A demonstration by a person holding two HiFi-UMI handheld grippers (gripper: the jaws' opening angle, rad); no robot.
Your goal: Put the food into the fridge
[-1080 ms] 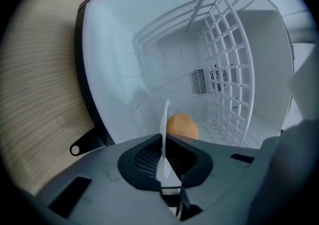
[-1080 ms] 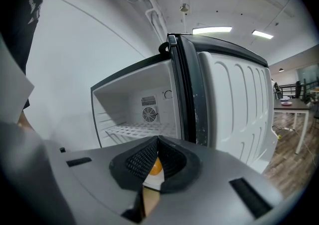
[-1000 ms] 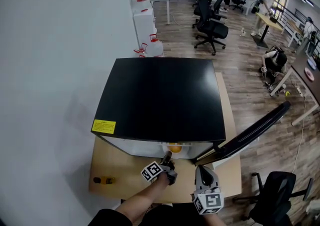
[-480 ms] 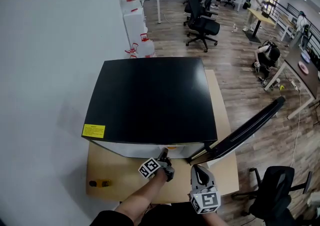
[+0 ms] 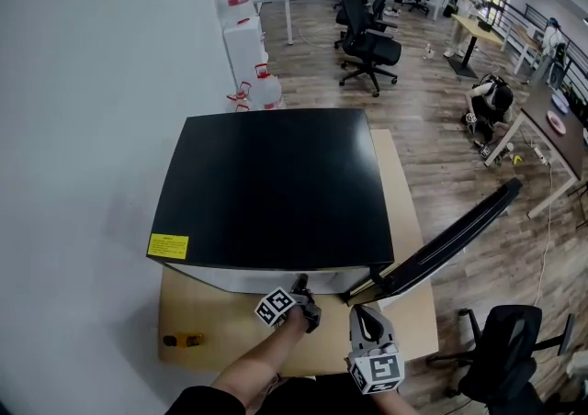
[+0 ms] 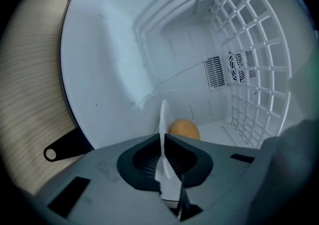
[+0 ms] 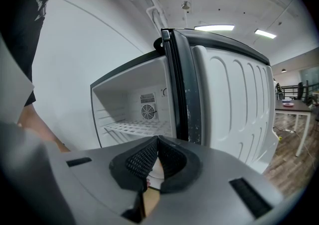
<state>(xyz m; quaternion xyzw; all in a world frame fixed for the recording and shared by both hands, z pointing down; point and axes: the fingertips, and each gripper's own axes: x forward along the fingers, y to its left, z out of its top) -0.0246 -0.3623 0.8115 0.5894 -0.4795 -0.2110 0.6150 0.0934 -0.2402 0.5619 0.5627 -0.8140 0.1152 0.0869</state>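
Note:
A black-topped mini fridge (image 5: 276, 184) stands on a wooden table (image 5: 207, 308), its door (image 5: 450, 239) swung open to the right. My left gripper (image 5: 300, 286) sits at the fridge's opening, jaws shut with nothing in them. In the left gripper view the gripper (image 6: 163, 119) points into the white interior, where a round orange food (image 6: 184, 130) lies on the floor just beyond the tips. A wire shelf (image 6: 249, 69) shows at the right. My right gripper (image 5: 360, 312) hangs in front of the table, shut and empty; the right gripper view (image 7: 157, 142) faces the open fridge and its door (image 7: 229, 99).
A small brown and orange object (image 5: 181, 341) lies on the table's left front corner. A white wall runs along the left. An office chair (image 5: 505, 349) stands below the open door. Farther back are water jugs (image 5: 262, 87), more chairs (image 5: 367, 41) and people at desks.
The head view has shifted, so the fridge's top now hides the orange food that showed at its front edge. Both grippers have hardly moved.

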